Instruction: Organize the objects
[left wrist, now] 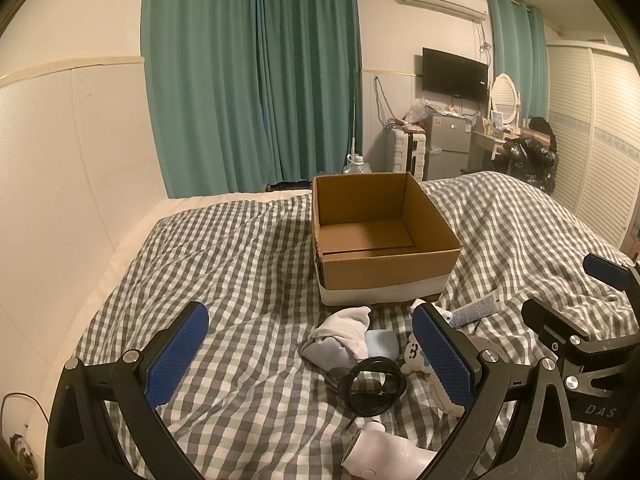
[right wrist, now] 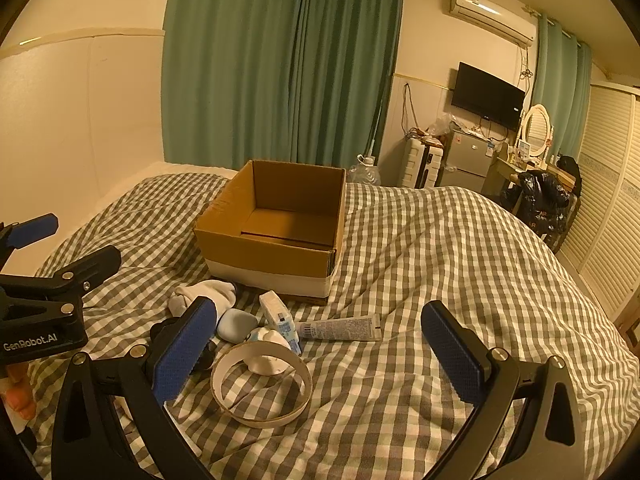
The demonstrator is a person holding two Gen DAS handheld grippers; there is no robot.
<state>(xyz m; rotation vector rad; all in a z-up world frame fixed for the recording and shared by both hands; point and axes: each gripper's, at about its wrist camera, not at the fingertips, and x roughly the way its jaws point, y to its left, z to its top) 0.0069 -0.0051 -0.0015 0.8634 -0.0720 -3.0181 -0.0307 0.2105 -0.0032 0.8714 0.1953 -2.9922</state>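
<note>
Both claws are held spread wide above the bed, with nothing between their blue ribbed pads: the left gripper [left wrist: 308,354] and the right gripper [right wrist: 320,354].

Nearest, a thin pale hoop [right wrist: 262,384] of flat strip is laid on the checked gray-and-white bedcover [right wrist: 440,280], ringing part of a small white soft toy [right wrist: 268,354]. A black ring [left wrist: 371,387] is seen in the left view, just beside the toy.

Beyond these, a rounded pale-blue case [right wrist: 236,325], a bundle of white and gray socks [left wrist: 340,336] and a small white carton [right wrist: 278,314] are clustered close together. A squeezed tube [right wrist: 340,329] is laid flat, its long axis running left to right, flat crimped end to the right.

Farther back, an open, empty corrugated cardboard box [right wrist: 276,224] is set upright on the cover, a white band around its base. Green curtains [right wrist: 280,64] are hung behind.
</note>
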